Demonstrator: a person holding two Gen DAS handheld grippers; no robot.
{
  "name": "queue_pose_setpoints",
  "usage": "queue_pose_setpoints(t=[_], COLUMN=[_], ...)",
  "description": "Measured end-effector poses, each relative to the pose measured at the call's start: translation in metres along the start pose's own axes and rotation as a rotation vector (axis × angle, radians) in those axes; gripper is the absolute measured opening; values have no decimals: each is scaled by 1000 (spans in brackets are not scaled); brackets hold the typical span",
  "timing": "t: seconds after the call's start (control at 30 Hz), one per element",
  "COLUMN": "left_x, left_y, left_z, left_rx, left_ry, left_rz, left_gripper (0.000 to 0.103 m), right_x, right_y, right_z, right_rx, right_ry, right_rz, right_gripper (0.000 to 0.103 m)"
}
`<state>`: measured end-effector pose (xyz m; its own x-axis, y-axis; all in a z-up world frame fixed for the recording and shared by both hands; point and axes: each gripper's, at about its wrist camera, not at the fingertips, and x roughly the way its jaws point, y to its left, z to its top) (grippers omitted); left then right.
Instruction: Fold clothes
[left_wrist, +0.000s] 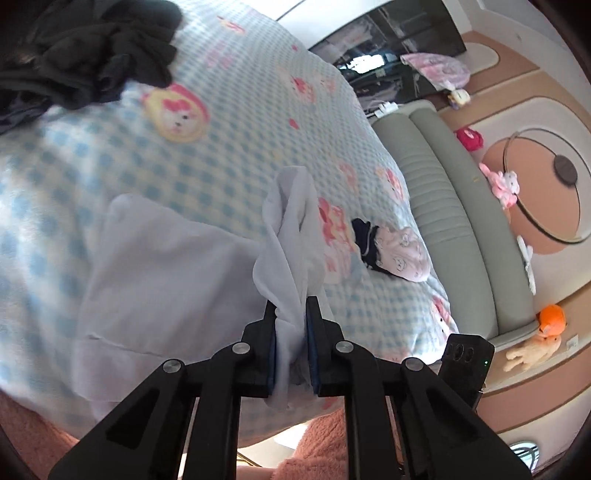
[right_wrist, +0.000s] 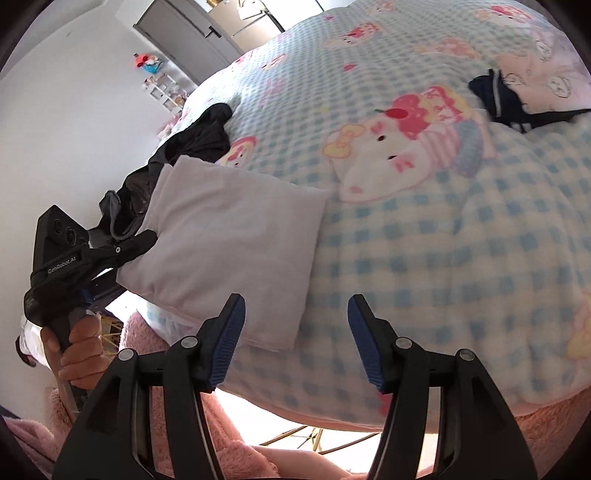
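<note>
We work on the bed (right_wrist: 443, 258); the white garment (right_wrist: 229, 240) lies left of our released right tongs (right_wrist: 295, 332). Our left tongs (left_wrist: 291, 332) clench 1 bunched corner, likely to fold it over.

The left tongs (left_wrist: 291, 310) are matte black plastic, two angular linkage arms on each side joined by round silver pivot screws; the inner faces of the fingers carry dark blue pads (left_wrist: 313, 332); the right tongs (right_wrist: 295, 314) share the same black frame and silver screws, with ribbed blue pads (right_wrist: 231, 338) along the fingers; the handheld unit's black body bears white "GenRobot.AI" lettering and round lenses; the hand (right_wrist: 79, 354) gripping its handle shows bare skin, beside a fluffy pink sleeve (right_wrist: 147, 332).
</note>
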<state>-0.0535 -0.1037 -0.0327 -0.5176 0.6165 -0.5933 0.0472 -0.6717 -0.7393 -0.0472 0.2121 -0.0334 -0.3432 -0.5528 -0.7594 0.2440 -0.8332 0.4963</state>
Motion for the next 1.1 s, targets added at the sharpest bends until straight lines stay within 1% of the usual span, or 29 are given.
queue_pose_setpoints(t=[0.03,0.1,0.13,0.17,0.2,0.23,0.27,0.3,0.33,0.37,0.4,0.43,0.47,0.53,0.57,0.67,0.7,0.73,0.8,0.83,0.9,0.93,1.0,1.03,1.07,1.1], left_x=[-2,1,5,12,19,25,29,31,30,27,24,20,13,-1,-10,-24,-23,-19,-9,-5,1,4,11,13,13,10], left_y=[14,42,55,67,75,78,77,74,66,56,47,39,34,26,27,50,62,77,101,109,109,107,101,98,94,88], left_z=[0,-2,-3,-4,-6,-9,-11,-11,-9,-7,-5,-2,2,6,8,8,8,7,5,4,1,0,-3,-5,-6,-7], left_rx=[-27,-85,-114,-141,-158,-162,-159,-142,-107,-62,-18,18,43,77,85,44,15,-25,-86,-103,-99,-88,-54,-48,-38,-27], left_ry=[-2,19,34,54,69,76,74,67,53,32,12,-7,-23,-57,-68,-72,-58,-32,5,16,20,23,31,33,33,29], left_rz=[-1,-16,-27,-42,-54,-60,-61,-57,-38,-7,25,43,46,62,71,112,124,130,122,106,75,77,114,130,130,113], left_gripper=[14,16,21,24,33,38,38,35,30,20,15,13,13,13,13,15,19,38,64,65,65,65,64,53,48,39], right_x=[9,28,38,46,53,58,61,62,60,59,57,55,53,50,48,41,40,42,50,59,79,83,72,66,61,55], right_y=[7,16,17,18,18,17,18,19,20,21,22,22,23,26,27,29,29,27,23,21,17,15,12,10,8,6], right_z=[0,0,0,-1,-2,-4,-5,-6,-6,-6,-6,-5,-4,-1,0,5,6,8,11,12,14,14,12,11,10,9], right_rx=[-14,-25,-16,-8,-1,3,6,2,-3,-8,-9,-10,-12,-28,-34,-47,-47,-40,-22,-5,28,39,39,40,40,40], right_ry=[23,70,94,117,137,151,162,165,163,161,158,154,151,149,145,113,107,110,122,142,182,189,159,145,130,115], right_rz=[-5,-16,-26,-35,-44,-53,-63,-71,-78,-84,-89,-92,-94,-100,-103,-107,-106,-98,-72,-39,29,49,40,35,31,27], right_gripper=[60,60,60,60,60,60,60,60,60,61,62,64,64,64,64,64,64,64,64,64,69,69,70,61,49,45])
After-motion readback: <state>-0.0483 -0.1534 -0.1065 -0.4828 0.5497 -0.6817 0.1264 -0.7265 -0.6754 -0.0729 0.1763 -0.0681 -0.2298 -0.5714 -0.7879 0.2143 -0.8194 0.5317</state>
